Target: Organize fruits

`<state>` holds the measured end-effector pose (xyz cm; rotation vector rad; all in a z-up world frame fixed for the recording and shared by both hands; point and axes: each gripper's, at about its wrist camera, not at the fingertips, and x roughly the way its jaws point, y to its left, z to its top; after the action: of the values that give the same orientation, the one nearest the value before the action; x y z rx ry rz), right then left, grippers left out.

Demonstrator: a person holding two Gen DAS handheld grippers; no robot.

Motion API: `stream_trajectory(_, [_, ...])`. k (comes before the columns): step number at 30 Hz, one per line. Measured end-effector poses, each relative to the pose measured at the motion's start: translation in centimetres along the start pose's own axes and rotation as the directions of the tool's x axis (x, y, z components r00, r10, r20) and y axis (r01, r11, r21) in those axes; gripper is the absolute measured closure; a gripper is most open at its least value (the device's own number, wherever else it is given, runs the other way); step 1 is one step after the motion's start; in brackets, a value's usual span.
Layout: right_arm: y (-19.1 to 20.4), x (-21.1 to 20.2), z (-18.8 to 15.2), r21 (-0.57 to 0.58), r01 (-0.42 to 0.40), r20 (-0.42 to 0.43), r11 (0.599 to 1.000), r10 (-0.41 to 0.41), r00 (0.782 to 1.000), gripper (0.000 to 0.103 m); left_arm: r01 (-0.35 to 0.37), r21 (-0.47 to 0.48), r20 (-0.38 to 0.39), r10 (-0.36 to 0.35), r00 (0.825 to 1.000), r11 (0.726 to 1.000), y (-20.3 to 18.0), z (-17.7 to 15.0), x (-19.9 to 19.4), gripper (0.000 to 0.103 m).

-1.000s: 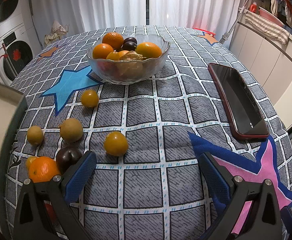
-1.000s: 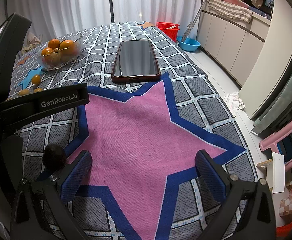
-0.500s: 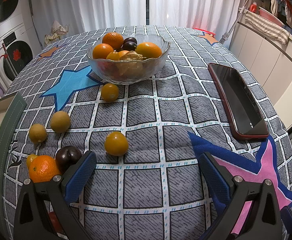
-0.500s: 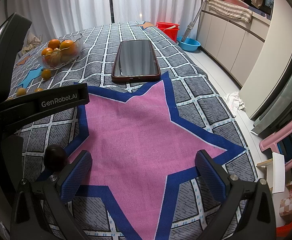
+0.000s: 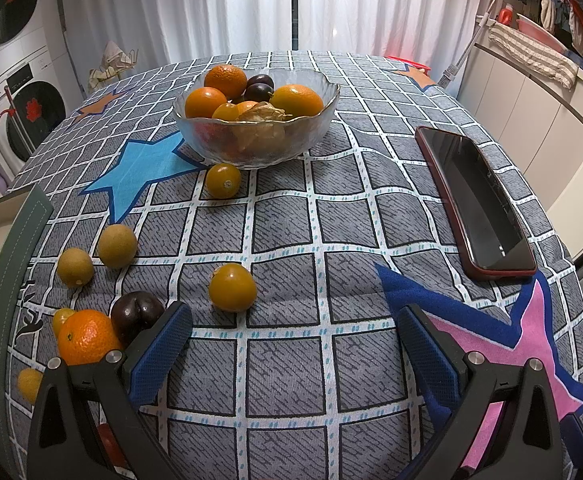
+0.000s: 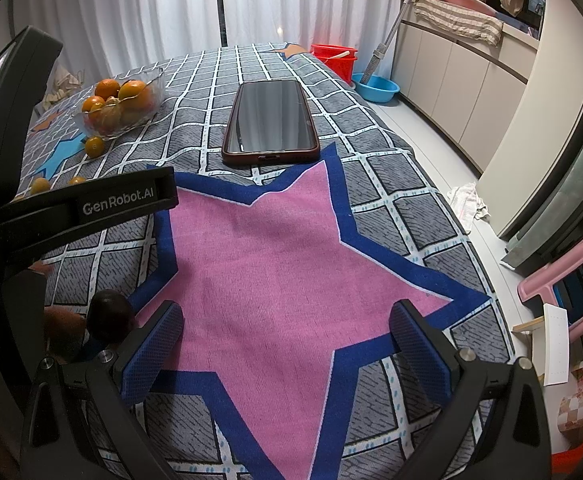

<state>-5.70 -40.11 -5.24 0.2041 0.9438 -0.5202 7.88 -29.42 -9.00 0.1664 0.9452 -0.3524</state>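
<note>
We are hovering both grippers, left gripper (image 5: 293,330) and right gripper (image 6: 285,330), jaws wide and empty, ready to move loose fruit toward the far bowl (image 5: 257,138).

checked tablecloth (image 5: 283,240), glass bowl (image 5: 257,136), phone (image 5: 475,200), loose fruit (image 5: 232,287)

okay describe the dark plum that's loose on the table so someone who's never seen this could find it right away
Start at the glass bowl of fruit on the checked tablecloth, then come toward the table's near left edge. The plum sits there against an orange, just beyond the left gripper. It is the only dark purple fruit outside the bowl.
</note>
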Motion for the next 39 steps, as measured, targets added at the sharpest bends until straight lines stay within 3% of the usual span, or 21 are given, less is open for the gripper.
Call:
stream_trajectory(3, [0.0,0.0,0.0,0.000,0.000,0.000,1.000,0.000,1.000,0.000,-0.017,0.024,-0.005,0.018,1.000,1.000,0.1,-0.1,-0.6,0.000])
stream_trajectory(8, [0.0,0.0,0.0,0.000,0.000,0.000,1.000,0.000,1.000,0.000,-0.033,0.043,0.141,0.027,0.990,0.999,2.9,-0.6,-6.7,0.000])
stream_trajectory(11, [0.0,0.0,0.0,0.000,0.000,0.000,1.000,0.000,1.000,0.000,-0.003,0.029,0.166,-0.002,0.986,1.000,6.3,-1.8,-9.6,0.000])
stream_trajectory(15, [0.0,0.0,0.0,0.000,0.001,0.000,1.000,-0.001,1.000,0.000,-0.020,0.014,0.132,0.018,0.991,1.000,11.4,-4.8,-10.4,0.000])
stream_trajectory(18, [0.0,-0.1,0.0,-0.005,0.000,-0.003,1.000,0.000,1.000,0.000,-0.066,0.019,0.110,0.064,0.992,0.998,13.3,-6.8,-9.7,0.000])
stream_trajectory(22, [0.9,-1.4,-0.1,-0.029,-0.019,0.016,0.999,0.019,1.000,0.000,-0.073,0.019,0.071,0.071,0.995,0.997,14.1,-7.9,-8.4,0.000])
stream_trajectory(25, [4.0,-3.4,0.1,-0.145,-0.068,0.087,0.987,0.081,0.993,0.000,-0.093,0.030,0.047,0.092,0.995,0.995,14.1,-7.5,-7.0,0.000])
stream_trajectory(27, [5.8,-3.4,0.2,-0.224,-0.074,0.084,0.972,0.095,0.992,0.000,-0.086,0.008,0.003,0.086,0.996,0.996,14.4,-7.3,-6.0,0.000])
stream_trajectory(30, [8.0,-2.1,0.2,-0.285,-0.091,0.038,0.954,0.106,0.994,0.001,-0.074,-0.002,-0.003,0.074,0.997,0.997,14.6,-7.1,-5.8,0.000])
stream_trajectory(33, [8.3,-0.7,-0.1,-0.260,-0.143,-0.032,0.955,0.140,0.990,0.009,-0.065,0.010,-0.027,0.065,0.998,0.998,14.6,-6.9,-5.5,0.000])
stream_trajectory(35, [7.6,-0.5,0.2,-0.202,-0.166,-0.031,0.965,0.163,0.986,0.020,-0.073,0.007,-0.039,0.073,0.997,0.997,14.6,-6.5,-5.4,0.001])
stream_trajectory(36, [7.6,-0.7,0.1,-0.198,-0.160,-0.023,0.967,0.158,0.987,0.036,-0.082,0.005,-0.027,0.082,0.996,0.997,14.6,-6.4,-5.4,0.010])
stream_trajectory(37, [7.5,-0.7,0.1,-0.193,-0.168,-0.018,0.967,0.168,0.986,0.061,-0.076,0.001,-0.022,0.076,0.997,0.997,14.7,-6.2,-5.4,0.022])
stream_trajectory(38, [7.3,-0.9,0.3,-0.194,-0.185,-0.021,0.963,0.184,0.983,0.073,-0.067,-0.004,-0.023,0.067,0.998,0.998,14.8,-6.1,-5.5,0.028])
stream_trajectory(39, [7.1,-0.9,0.3,-0.191,-0.198,-0.028,0.961,0.197,0.980,0.076,-0.059,-0.005,-0.026,0.059,0.998,0.998,14.7,-6.0,-5.5,0.036])
